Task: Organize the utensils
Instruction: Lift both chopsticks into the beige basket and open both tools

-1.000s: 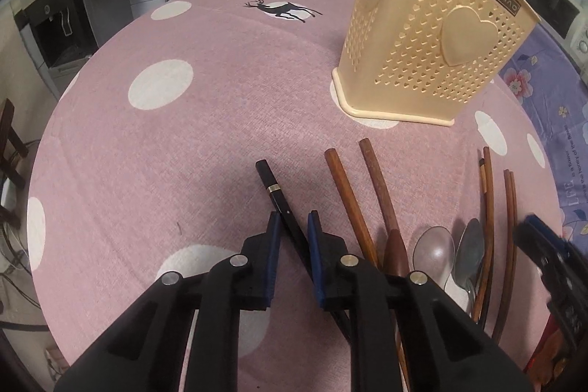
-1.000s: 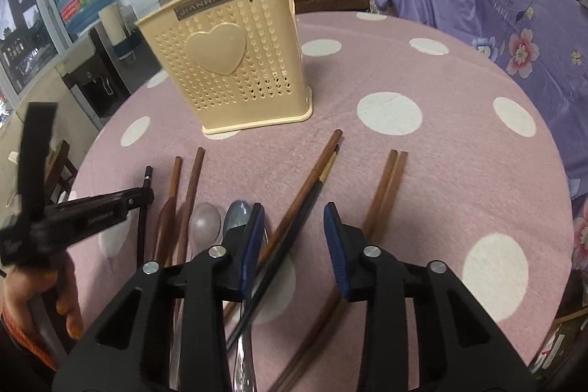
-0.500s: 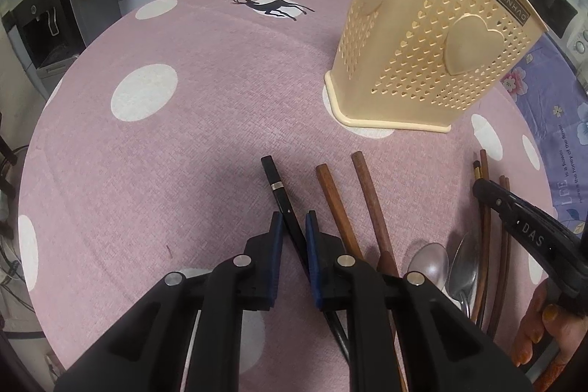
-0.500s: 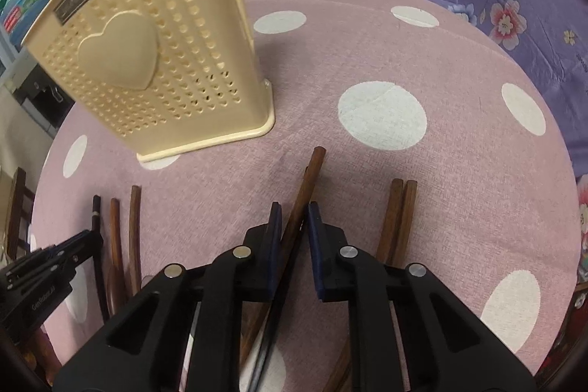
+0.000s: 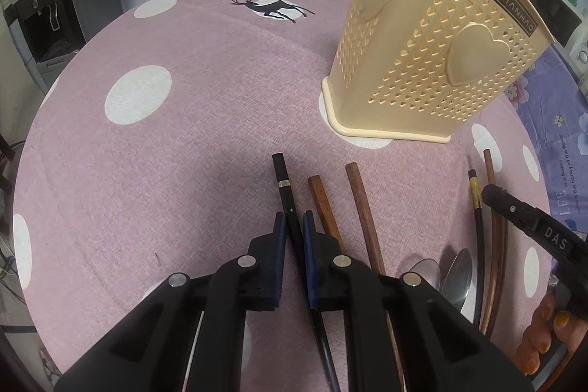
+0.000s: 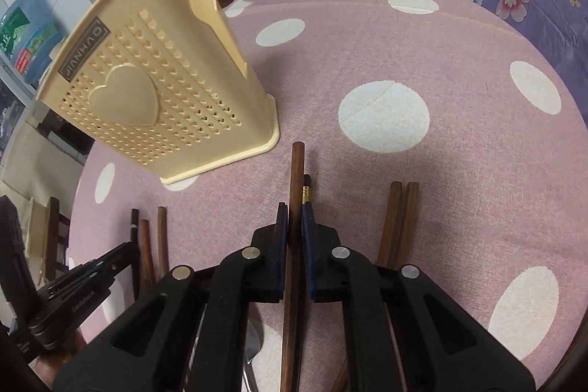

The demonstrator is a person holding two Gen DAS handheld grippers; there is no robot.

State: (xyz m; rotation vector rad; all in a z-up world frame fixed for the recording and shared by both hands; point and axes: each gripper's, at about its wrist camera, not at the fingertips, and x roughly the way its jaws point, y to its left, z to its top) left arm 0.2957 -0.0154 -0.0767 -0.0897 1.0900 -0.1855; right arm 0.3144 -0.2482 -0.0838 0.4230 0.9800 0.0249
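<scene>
Surface: a round table under a pink tablecloth [image 5: 183, 153] with white dots is being used; a kitchen counter is lying beyond at 12 o'clock.

Holder: a cream perforated utensil holder [image 5: 433, 61] is standing upright at 1 o'clock in the left view, at 10 o'clock in the right.

Left gripper [image 5: 293, 226]: its jaws are being closed on a black chopstick [image 5: 282, 186], which appears held.

Right gripper [image 6: 293, 223]: its jaws are being pressed onto a brown chopstick [image 6: 297, 171]; a second black chopstick [image 6: 306, 190] is lying just beside it.

Loose items: two brown chopsticks [image 5: 362, 204], two metal spoons [image 5: 455, 274] and a brown pair [image 6: 400, 212] are lying near.

Risks: the neighbouring black stick is likely being caught or dragged along; a thin stick is liable to pivot in either grip.

Room: open cloth is lying at 9 o'clock for the left and 3 o'clock for the right; the holder's base rim and the table edge are bounding the lift.
</scene>
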